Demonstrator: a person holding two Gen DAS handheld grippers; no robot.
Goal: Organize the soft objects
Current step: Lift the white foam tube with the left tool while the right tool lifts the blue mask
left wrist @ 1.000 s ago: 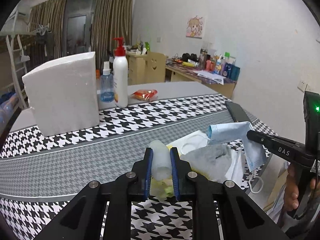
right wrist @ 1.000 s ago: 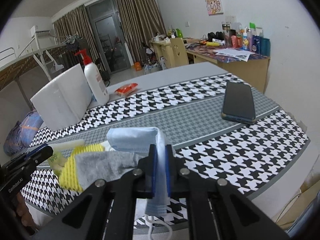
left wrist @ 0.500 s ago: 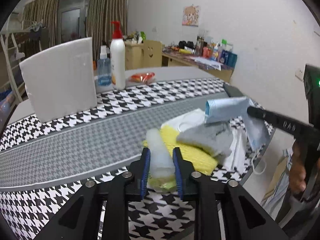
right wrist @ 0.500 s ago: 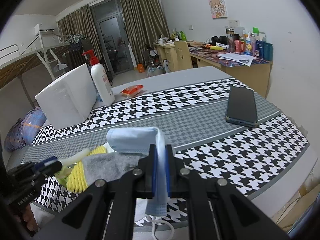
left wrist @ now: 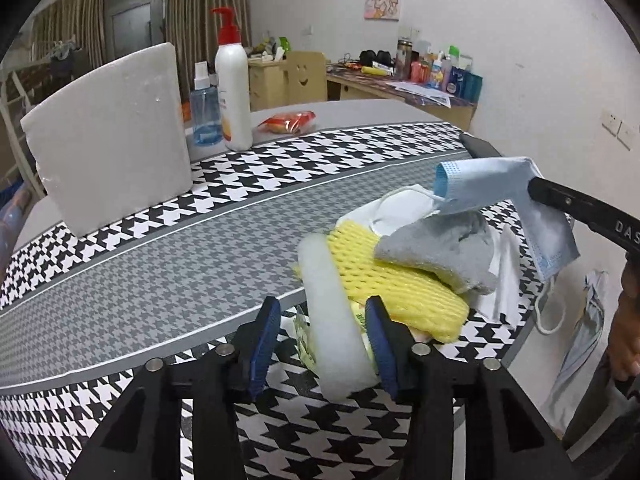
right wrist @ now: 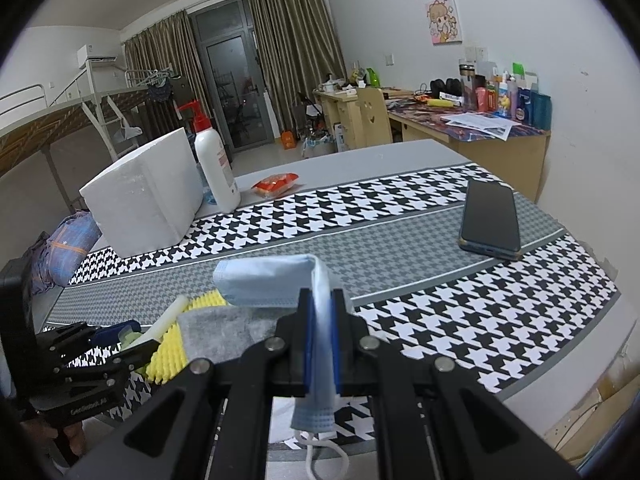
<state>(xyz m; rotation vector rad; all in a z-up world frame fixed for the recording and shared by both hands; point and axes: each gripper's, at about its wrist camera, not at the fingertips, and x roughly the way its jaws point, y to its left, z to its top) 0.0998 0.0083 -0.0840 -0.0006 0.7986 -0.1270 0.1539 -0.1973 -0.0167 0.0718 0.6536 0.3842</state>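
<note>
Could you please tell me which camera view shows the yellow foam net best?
The left wrist view shows the yellow foam net best: its mesh surface lies exposed under the grey cloth. The right wrist view shows only its edge beside that cloth, behind the right gripper shut on the blue mask.

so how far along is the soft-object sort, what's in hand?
Done: a pile already stands near the table edge, grey cloth on yellow foam net.
In hand: right hand-held gripper is clamped on the blue face mask; left hand-held gripper is open around the white foam stick.
Left: mask not yet set down; final spot unclear.
</note>
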